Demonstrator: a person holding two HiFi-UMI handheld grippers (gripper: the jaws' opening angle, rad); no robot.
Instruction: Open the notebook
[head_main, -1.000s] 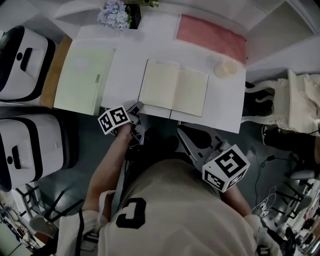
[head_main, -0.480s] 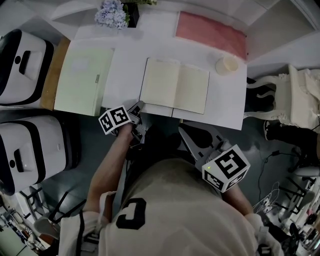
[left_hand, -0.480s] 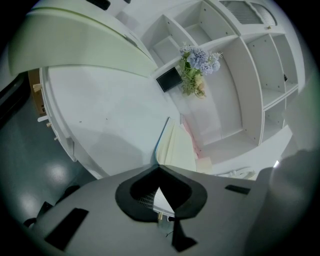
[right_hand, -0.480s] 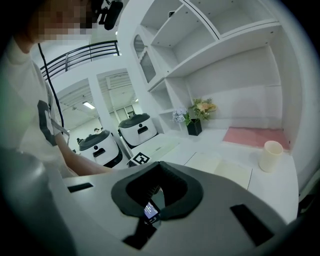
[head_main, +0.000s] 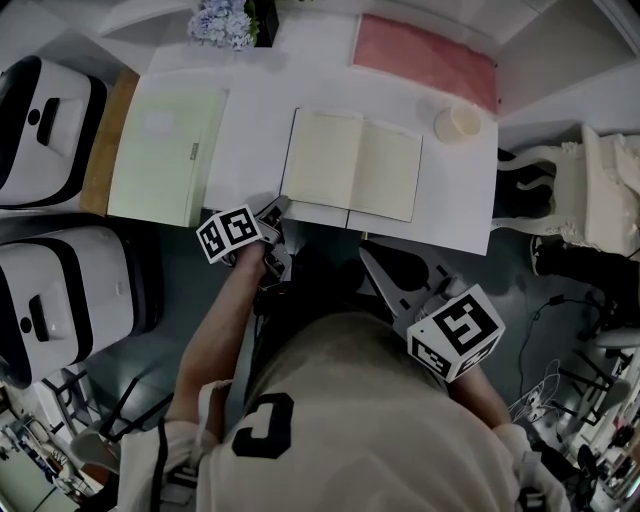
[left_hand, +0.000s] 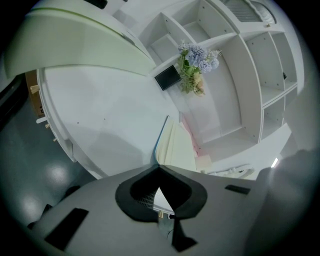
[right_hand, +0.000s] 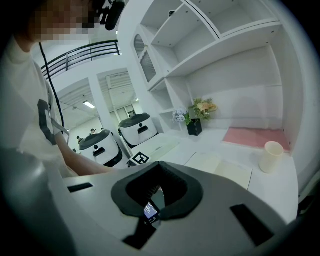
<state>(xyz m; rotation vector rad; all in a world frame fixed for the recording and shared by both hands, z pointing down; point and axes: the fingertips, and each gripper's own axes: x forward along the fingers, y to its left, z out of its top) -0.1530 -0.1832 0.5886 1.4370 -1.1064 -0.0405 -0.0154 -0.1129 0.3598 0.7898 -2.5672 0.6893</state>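
The notebook (head_main: 352, 178) lies open and flat on the white table (head_main: 250, 140), with two blank cream pages showing. It also appears edge-on in the left gripper view (left_hand: 176, 147) and as pale pages in the right gripper view (right_hand: 220, 169). My left gripper (head_main: 278, 212) sits at the table's front edge, just off the notebook's near left corner. It is shut with nothing in it (left_hand: 159, 167). My right gripper (head_main: 368, 262) hangs below the front edge, short of the notebook, with its jaws closed together and empty (right_hand: 160, 163).
A pale green folder (head_main: 165, 155) lies left of the notebook. A pink mat (head_main: 425, 65), a cream cup (head_main: 458, 123) and a pot of flowers (head_main: 235, 22) stand along the back. White machines (head_main: 45, 125) stand to the left, a white chair (head_main: 570, 200) to the right.
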